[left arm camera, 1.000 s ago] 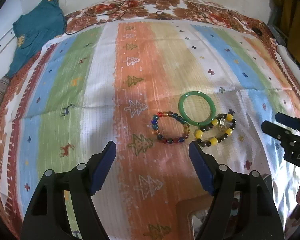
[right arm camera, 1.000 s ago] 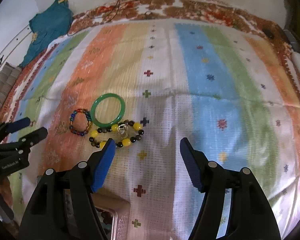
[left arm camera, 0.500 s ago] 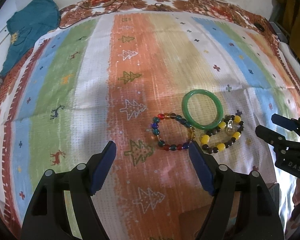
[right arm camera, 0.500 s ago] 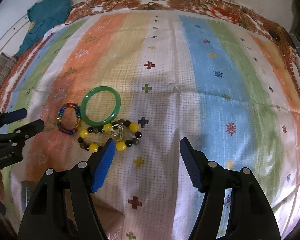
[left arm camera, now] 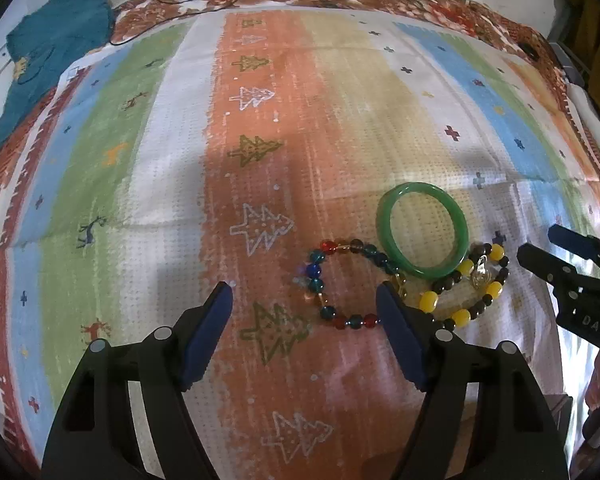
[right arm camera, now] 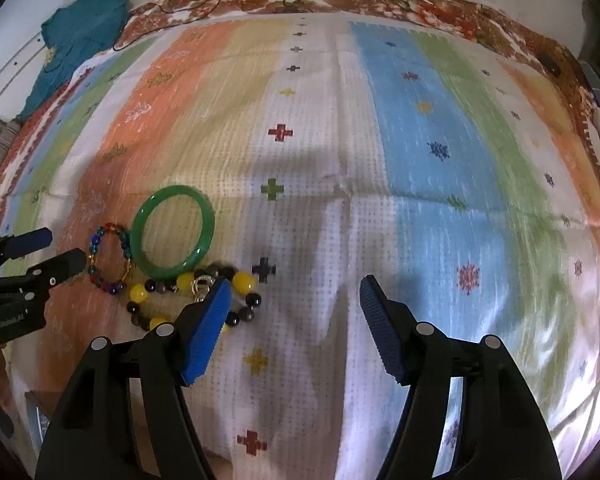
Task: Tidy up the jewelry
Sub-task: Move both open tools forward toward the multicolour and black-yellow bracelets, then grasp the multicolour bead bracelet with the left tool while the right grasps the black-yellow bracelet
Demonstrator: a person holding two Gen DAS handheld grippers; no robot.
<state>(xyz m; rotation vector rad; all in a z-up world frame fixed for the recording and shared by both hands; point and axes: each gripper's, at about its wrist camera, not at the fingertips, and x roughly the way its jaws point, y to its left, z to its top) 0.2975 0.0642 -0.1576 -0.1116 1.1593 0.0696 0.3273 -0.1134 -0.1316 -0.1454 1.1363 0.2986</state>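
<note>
Nothing sorted yet. Lying bunched together on the striped woven blanket (left arm camera: 148, 184), well inside its edges: smooth green bangle (left arm camera: 422, 230), multicoloured glass-bead bracelet (left arm camera: 340, 284), yellow-and-brown bead bracelet (left arm camera: 462, 288). Hovering empty with jaws apart: left gripper (left arm camera: 304, 324), right gripper (right arm camera: 296, 312). All picking remaining.

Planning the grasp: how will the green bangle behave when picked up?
The green bangle looks like one solid, glossy ring, so probably stiff and somewhat slippery. It overlaps the beaded bracelets, so lifting may nudge them. On edge, it could roll.

Two downward wrist views, shared bracelets (left arm camera: 422, 230)
</note>
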